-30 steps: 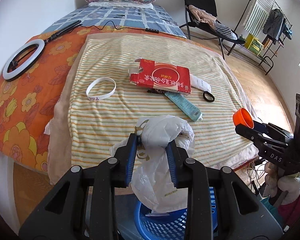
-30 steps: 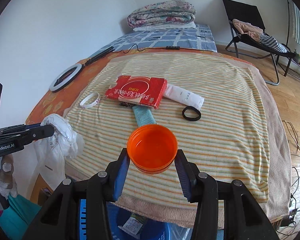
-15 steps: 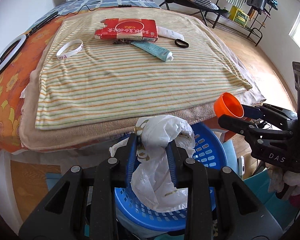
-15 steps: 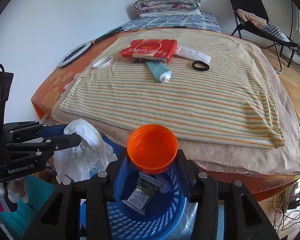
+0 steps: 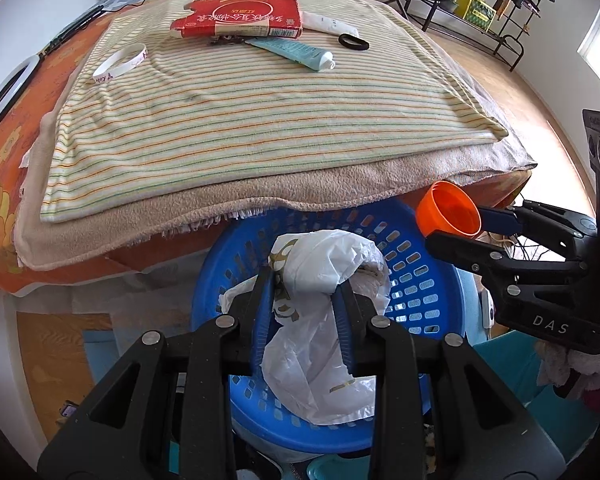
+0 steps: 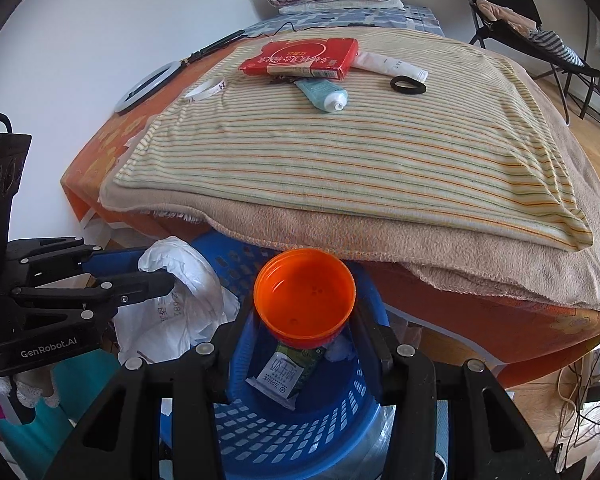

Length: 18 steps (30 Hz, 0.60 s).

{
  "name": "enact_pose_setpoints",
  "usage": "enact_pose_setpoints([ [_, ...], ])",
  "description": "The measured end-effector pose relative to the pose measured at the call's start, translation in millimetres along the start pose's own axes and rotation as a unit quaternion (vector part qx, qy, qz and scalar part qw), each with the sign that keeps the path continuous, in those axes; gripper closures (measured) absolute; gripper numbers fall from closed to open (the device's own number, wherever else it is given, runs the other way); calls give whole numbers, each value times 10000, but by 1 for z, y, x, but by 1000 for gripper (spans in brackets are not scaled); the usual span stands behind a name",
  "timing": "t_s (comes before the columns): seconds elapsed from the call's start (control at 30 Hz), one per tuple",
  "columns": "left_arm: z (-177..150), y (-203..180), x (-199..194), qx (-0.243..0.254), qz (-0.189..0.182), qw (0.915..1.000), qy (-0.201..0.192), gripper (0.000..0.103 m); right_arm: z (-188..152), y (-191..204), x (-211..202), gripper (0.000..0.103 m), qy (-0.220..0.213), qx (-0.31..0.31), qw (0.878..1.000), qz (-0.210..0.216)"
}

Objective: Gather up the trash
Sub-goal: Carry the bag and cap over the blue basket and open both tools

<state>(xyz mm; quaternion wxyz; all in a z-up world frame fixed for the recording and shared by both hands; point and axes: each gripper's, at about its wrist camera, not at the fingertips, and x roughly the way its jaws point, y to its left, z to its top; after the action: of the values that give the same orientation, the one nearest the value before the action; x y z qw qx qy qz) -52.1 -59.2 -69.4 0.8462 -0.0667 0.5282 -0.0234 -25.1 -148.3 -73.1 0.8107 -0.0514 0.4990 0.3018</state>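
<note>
We note a bed [image 6: 480, 248] against a white wall, topped by a striped blanket [image 6: 340, 160] whose near edge overhangs a blue basket [image 6: 292, 432] on the floor. At left, on the blanket: a white wristband [image 5: 120, 63], then a red box [image 5: 240, 18], a teal tube [image 5: 296, 52], a white tube [image 5: 328, 24] and a black hair tie [image 5: 353, 43], all well back from the near edge. The front half of the blanket is bare.

Left tool [image 5: 304, 304]: clamped on a crumpled white plastic bag [image 5: 324, 320], held over the basket's left side, below the blanket edge. Right tool [image 6: 306, 332]: closed around an orange cup [image 6: 305, 294], mouth facing the camera, above the basket opening, just beside the overhang. We see a green-and-white packet [image 6: 284, 376] lying in the basket. The two tools are near each other but apart.
</note>
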Motion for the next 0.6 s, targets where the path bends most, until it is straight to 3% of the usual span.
enact_pose_setpoints([
  [0.6, -5, 4, 12, -19, 58, 9997, 215, 72, -8, -3, 16, 54, 253, 83, 9996, 27],
])
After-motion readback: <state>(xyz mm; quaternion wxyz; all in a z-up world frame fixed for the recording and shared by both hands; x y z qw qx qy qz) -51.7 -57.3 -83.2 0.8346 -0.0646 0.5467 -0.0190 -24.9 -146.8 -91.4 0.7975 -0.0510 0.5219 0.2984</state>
